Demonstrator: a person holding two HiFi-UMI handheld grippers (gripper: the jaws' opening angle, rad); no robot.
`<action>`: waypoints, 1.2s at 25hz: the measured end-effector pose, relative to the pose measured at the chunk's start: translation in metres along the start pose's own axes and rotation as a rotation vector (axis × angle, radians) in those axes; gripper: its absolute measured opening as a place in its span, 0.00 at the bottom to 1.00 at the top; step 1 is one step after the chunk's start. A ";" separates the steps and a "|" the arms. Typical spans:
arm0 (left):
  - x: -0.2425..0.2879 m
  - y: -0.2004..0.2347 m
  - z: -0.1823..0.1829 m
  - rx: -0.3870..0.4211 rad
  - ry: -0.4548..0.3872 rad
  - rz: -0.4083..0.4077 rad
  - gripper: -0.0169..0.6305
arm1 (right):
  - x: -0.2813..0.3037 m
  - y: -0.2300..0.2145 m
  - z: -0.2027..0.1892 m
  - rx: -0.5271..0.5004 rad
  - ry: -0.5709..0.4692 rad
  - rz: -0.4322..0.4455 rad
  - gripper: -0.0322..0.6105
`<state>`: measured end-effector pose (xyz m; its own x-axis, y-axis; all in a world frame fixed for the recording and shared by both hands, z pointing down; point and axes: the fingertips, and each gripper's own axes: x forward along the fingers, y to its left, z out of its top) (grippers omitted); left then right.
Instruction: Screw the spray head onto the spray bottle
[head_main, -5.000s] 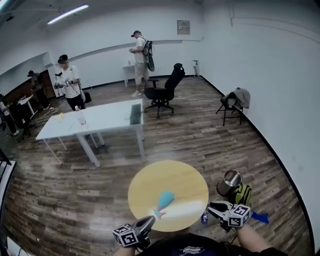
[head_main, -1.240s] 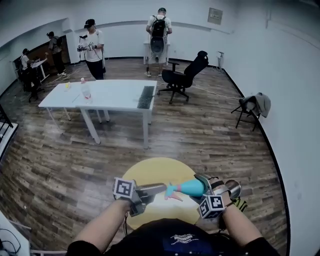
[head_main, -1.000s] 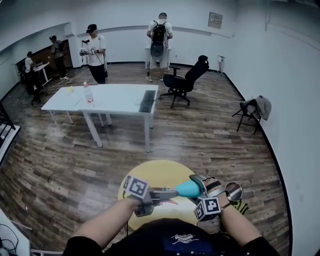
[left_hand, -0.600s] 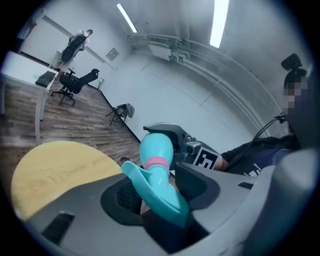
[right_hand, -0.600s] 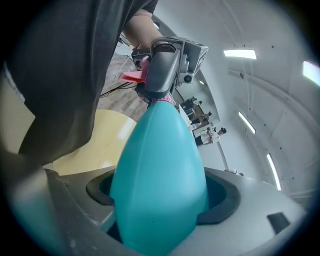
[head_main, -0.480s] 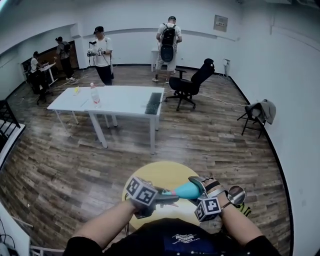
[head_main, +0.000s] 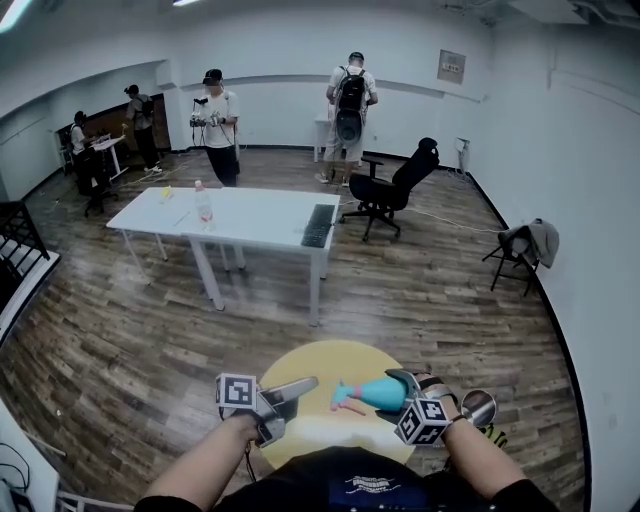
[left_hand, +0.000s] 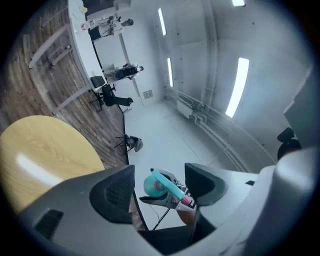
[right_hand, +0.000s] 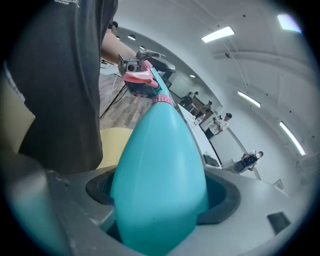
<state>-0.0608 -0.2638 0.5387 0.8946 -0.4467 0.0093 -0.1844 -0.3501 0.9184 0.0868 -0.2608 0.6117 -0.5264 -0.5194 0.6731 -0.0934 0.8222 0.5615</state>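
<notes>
A teal spray bottle (head_main: 385, 393) lies sideways in the air over the round yellow table (head_main: 320, 358), with my right gripper (head_main: 402, 392) shut on its body. In the right gripper view the bottle (right_hand: 160, 175) fills the jaws. The pink and teal spray head (right_hand: 145, 77) sits on its neck and points at my left gripper (right_hand: 134, 64). In the head view the spray head (head_main: 345, 395) points left. My left gripper (head_main: 298, 392) is a short way left of it, jaws opening, nothing between the pads. Its own view shows the spray head (left_hand: 165, 186) end-on beyond the fingertips.
A metal cup (head_main: 478, 407) stands at the round table's right side. Farther off are a long white table (head_main: 250, 215) with a bottle and a keyboard, a black office chair (head_main: 400, 185), a folding chair with clothes (head_main: 525, 245) and several people at the back wall.
My left gripper was at the spray head and has drawn back to the left, away from it. My right gripper keeps the bottle. The head view has tilted up a little.
</notes>
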 end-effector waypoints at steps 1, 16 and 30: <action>-0.003 0.005 -0.005 -0.006 0.026 0.018 0.56 | 0.000 0.002 0.000 -0.013 0.009 0.002 0.76; 0.073 -0.003 -0.084 0.296 0.439 0.080 0.37 | 0.006 0.016 0.022 -0.197 0.003 0.003 0.76; -0.016 0.011 -0.002 -0.010 -0.009 0.037 0.50 | -0.005 0.014 -0.023 0.006 0.031 0.021 0.76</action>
<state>-0.0766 -0.2586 0.5491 0.8835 -0.4668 0.0400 -0.2134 -0.3248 0.9214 0.1077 -0.2519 0.6276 -0.5022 -0.5085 0.6994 -0.0872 0.8345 0.5441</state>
